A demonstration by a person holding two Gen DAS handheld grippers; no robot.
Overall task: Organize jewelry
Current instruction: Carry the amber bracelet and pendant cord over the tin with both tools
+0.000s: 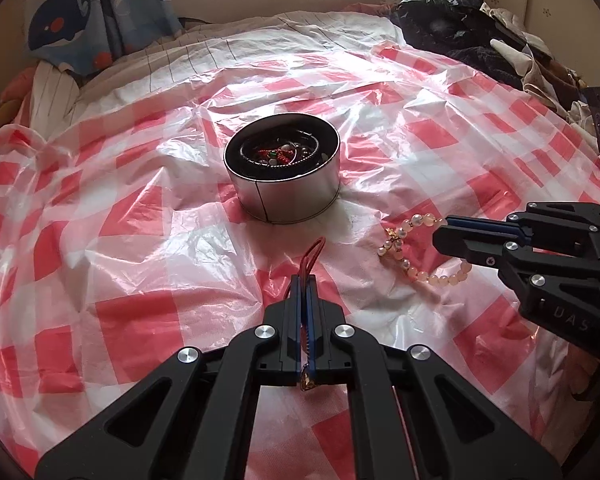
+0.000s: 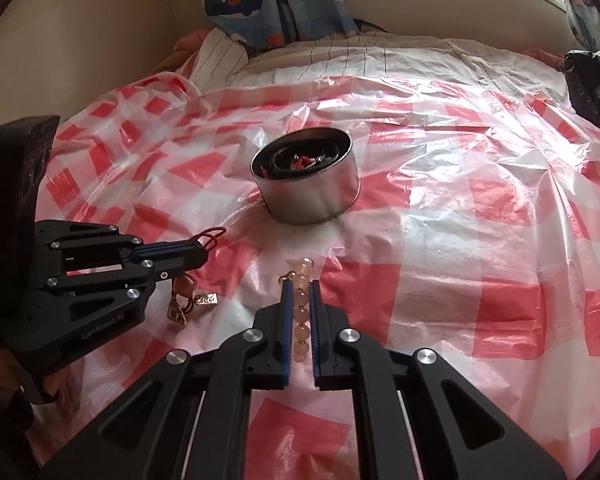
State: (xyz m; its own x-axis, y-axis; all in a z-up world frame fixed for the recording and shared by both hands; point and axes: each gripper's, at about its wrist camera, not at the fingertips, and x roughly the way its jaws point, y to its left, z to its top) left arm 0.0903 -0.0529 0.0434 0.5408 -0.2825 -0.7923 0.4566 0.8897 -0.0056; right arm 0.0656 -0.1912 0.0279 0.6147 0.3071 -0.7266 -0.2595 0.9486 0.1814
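Left gripper [image 1: 304, 280] clamped on red cord necklace [image 1: 314, 250], just in front of round tin [image 1: 288, 196]. Right gripper [image 2: 300, 286] closed around pink bead bracelet [image 2: 301, 312], front-right of tin. More jewelry seen inside tin. Tin set on red-checked plastic sheet [image 1: 132, 320].
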